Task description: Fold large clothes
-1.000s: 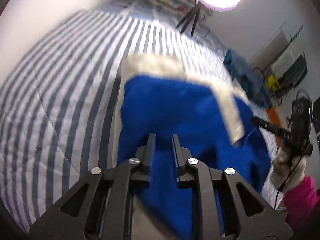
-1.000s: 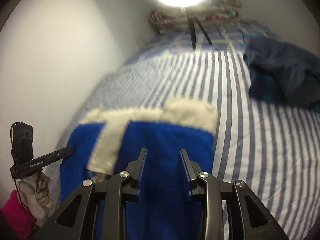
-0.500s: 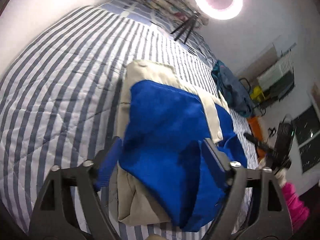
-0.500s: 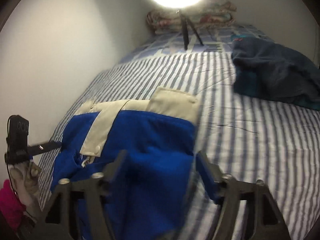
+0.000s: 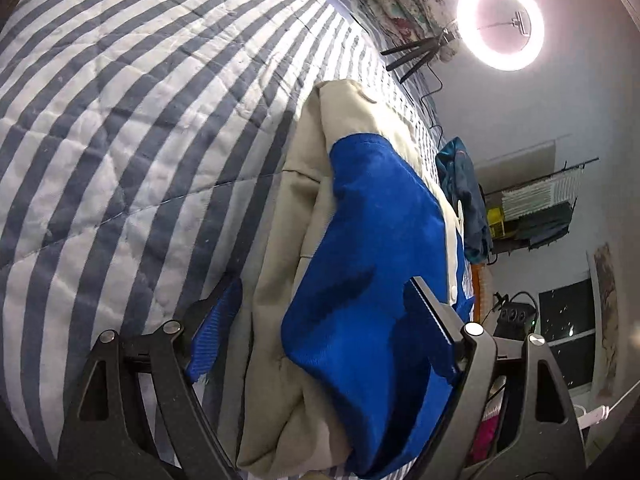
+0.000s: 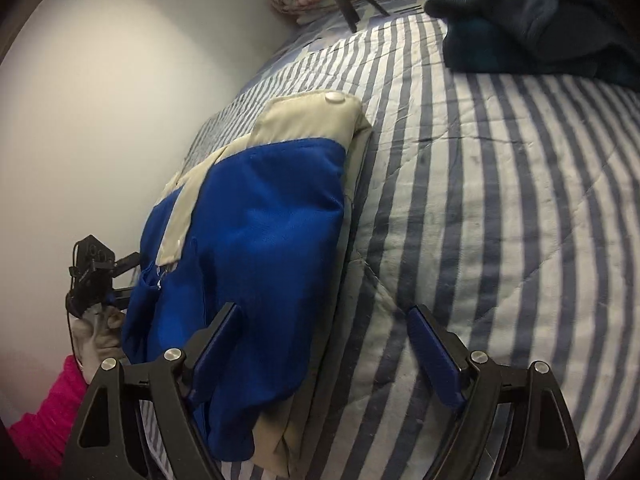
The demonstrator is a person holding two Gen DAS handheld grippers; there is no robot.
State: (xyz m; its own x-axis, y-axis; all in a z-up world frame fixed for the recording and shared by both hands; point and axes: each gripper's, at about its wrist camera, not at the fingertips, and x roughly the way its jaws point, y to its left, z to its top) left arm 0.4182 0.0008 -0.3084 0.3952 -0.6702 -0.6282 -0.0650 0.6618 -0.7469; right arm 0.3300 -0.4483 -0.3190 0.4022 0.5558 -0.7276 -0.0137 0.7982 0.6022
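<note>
Left wrist view: left gripper (image 5: 324,322) now spread wide, blue-and-beige jacket (image 5: 372,264) released, folded on striped quilt (image 5: 120,120).
Right gripper (image 6: 324,344): likewise opened, empty; fold looks complete.

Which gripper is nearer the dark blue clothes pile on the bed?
Right. The right gripper sits at the folded blue-and-beige garment's edge on the side facing the dark blue pile; the left gripper straddles the garment's far side.
</note>
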